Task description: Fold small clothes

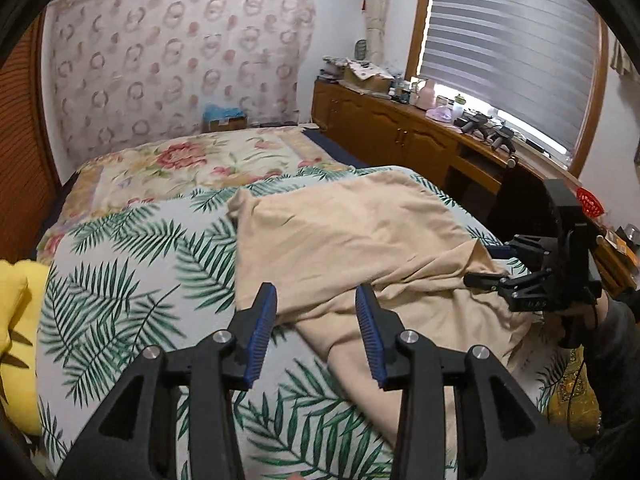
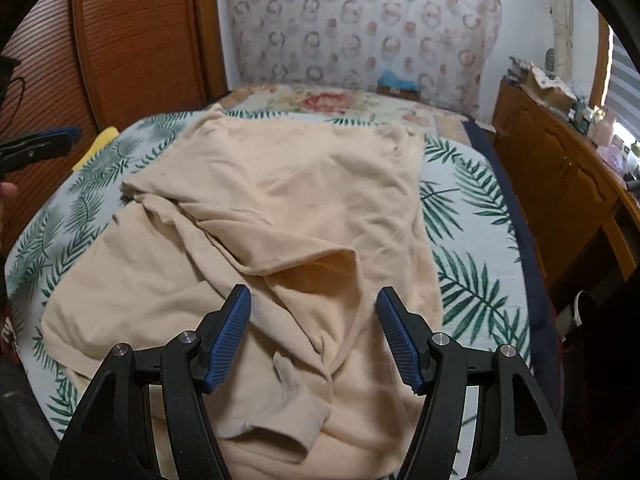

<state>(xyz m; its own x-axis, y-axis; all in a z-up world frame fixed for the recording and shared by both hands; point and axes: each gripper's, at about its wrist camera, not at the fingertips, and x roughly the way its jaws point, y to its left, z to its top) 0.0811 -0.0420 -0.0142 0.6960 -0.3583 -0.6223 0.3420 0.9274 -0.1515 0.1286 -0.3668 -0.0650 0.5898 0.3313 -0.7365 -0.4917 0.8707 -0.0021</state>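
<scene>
Left wrist: yellow pillow (image 1: 16, 320) beside leaf-print bedspread (image 1: 120, 280); wooden cabinet (image 1: 400, 128) beyond.

Under me a palm-leaf bedspread (image 1: 132, 248) covers the bed's near end; a floral quilt (image 1: 192, 164) lies toward its far edge. A yellow cushion (image 1: 18, 320) sits at the left edge. A cluttered wooden cabinet (image 1: 400, 132) runs beneath the window blinds (image 1: 508, 40).

Plenty of open leaf-print bedspread (image 1: 132, 264) left of the beige garment (image 2: 280, 200); the wooden cabinet (image 1: 400, 136) crowded the bed's right side.
</scene>
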